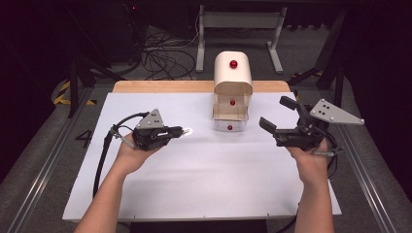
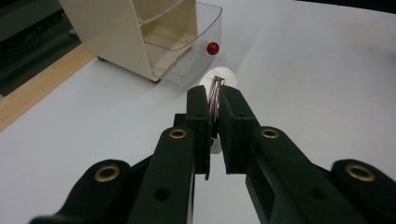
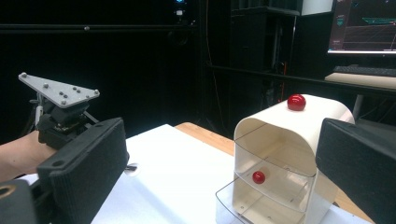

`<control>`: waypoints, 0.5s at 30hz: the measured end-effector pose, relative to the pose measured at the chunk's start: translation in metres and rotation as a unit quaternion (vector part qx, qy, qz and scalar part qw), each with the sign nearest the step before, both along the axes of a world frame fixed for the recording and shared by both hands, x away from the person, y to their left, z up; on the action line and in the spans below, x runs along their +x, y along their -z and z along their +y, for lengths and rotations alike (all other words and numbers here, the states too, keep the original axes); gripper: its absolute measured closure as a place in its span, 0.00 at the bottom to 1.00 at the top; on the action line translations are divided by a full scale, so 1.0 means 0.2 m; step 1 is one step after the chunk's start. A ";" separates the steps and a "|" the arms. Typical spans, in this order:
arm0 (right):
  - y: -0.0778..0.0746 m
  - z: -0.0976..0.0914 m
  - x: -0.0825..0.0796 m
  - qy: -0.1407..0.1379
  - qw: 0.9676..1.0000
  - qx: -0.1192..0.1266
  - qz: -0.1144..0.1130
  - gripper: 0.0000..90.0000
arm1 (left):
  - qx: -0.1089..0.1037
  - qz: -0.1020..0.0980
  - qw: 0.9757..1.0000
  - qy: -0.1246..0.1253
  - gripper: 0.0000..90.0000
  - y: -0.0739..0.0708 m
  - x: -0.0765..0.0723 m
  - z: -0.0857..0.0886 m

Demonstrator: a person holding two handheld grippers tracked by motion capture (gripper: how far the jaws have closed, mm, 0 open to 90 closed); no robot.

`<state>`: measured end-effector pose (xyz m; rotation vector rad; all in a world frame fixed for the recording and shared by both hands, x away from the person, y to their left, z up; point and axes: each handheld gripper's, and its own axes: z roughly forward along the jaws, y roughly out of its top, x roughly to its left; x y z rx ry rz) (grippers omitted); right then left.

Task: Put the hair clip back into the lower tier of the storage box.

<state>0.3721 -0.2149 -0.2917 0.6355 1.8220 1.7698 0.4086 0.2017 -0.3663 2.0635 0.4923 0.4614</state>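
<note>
Left gripper [image 1: 180,130]: held level in left hand [image 1: 130,154], jaws pointing right, clamped tight on thin flat item. Forearm enters from bottom left. Right gripper [image 1: 274,115]: held in right hand [image 1: 311,162], jaws spread wide, pointing left and away, nothing between pads. Both forearms bare.

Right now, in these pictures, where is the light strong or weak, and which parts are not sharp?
High view: the white table is brightly lit and the room behind is nearly black. Left gripper view: the left gripper looks soft up close, shut on a thin metal piece in front of a glaring white disc. Right gripper view: the right gripper's near pads are blurred, and the drawer box is sharp.
</note>
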 end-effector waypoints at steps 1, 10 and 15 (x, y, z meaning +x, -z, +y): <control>0.00 0.00 0.00 0.000 1.000 0.000 -0.001 0.03 | 0.001 0.001 1.000 0.000 0.93 0.00 0.00 0.00; 0.00 0.00 0.00 0.000 1.000 0.000 0.001 0.03 | -0.001 -0.003 1.000 -0.003 0.93 -0.02 0.04 -0.04; 0.00 -0.01 0.00 0.002 1.000 0.003 0.003 0.03 | -0.003 -0.007 1.000 -0.008 0.93 -0.02 0.06 -0.07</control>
